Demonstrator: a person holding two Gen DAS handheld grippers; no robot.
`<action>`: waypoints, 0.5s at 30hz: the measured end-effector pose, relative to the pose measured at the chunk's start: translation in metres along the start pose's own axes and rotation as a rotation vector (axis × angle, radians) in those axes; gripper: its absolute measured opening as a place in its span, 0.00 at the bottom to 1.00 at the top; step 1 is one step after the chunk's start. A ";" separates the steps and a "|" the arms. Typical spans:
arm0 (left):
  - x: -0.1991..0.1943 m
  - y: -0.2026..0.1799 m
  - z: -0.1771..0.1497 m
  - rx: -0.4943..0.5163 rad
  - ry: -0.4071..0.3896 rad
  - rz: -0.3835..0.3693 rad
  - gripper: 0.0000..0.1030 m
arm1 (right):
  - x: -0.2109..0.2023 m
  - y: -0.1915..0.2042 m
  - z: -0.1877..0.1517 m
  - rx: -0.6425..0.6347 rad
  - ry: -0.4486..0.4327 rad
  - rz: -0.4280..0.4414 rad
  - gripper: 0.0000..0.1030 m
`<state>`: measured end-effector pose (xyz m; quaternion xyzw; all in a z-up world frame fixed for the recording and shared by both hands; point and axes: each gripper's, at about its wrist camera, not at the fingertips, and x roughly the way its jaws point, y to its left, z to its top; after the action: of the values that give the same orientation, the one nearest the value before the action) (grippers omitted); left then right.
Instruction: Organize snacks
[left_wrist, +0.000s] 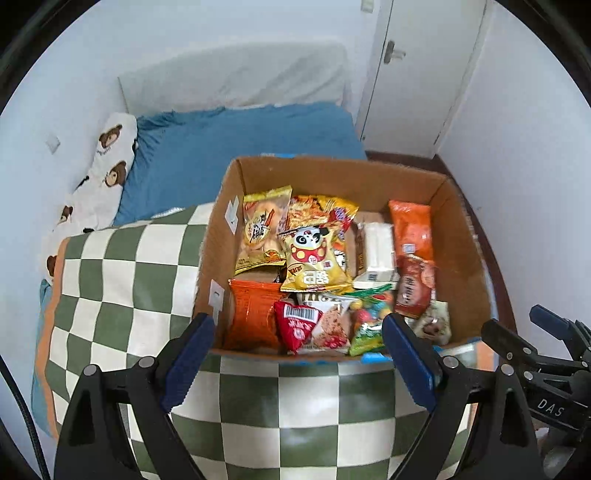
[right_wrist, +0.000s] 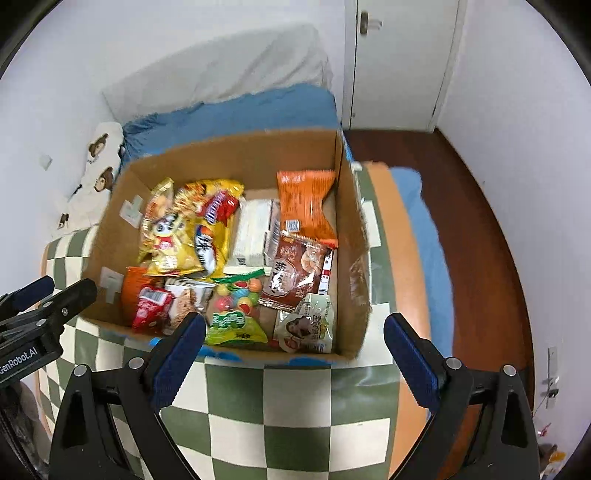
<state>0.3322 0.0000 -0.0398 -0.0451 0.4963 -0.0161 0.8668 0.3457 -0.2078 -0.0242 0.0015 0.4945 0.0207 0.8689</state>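
Note:
An open cardboard box (left_wrist: 458, 236) (right_wrist: 351, 229) sits on a green-and-white checked blanket (left_wrist: 122, 266) (right_wrist: 295, 398) and holds several snack packs. Among them are a yellow panda bag (left_wrist: 314, 258) (right_wrist: 170, 243), an orange pack (left_wrist: 412, 229) (right_wrist: 306, 206), a white carton (left_wrist: 376, 251) (right_wrist: 255, 229), a red pack (left_wrist: 299, 325) (right_wrist: 151, 306) and a green candy bag (right_wrist: 232, 317). My left gripper (left_wrist: 297, 350) hovers open above the box's near edge, nothing between its fingers. My right gripper (right_wrist: 295, 350) is likewise open and empty over the near edge, and shows at the right of the left wrist view (left_wrist: 546, 339).
The blanket covers a bed with a blue sheet (left_wrist: 240, 147) (right_wrist: 240, 110) and a bear-print pillow (left_wrist: 107, 155) (right_wrist: 99, 155) against the left wall. A white door (left_wrist: 424, 66) (right_wrist: 399, 62) stands behind. Dark wooden floor (right_wrist: 480, 221) runs along the bed's right side.

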 end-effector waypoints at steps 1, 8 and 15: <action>-0.007 -0.001 -0.003 0.002 -0.014 -0.001 0.90 | -0.007 0.001 -0.002 -0.003 -0.011 0.002 0.96; -0.066 -0.002 -0.033 0.005 -0.100 -0.002 0.90 | -0.082 0.009 -0.038 -0.027 -0.137 0.009 0.96; -0.115 0.001 -0.069 0.003 -0.154 0.000 0.90 | -0.145 0.013 -0.075 -0.035 -0.231 0.016 0.96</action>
<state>0.2142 0.0046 0.0241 -0.0449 0.4282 -0.0132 0.9025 0.2071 -0.2013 0.0621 -0.0071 0.3904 0.0360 0.9199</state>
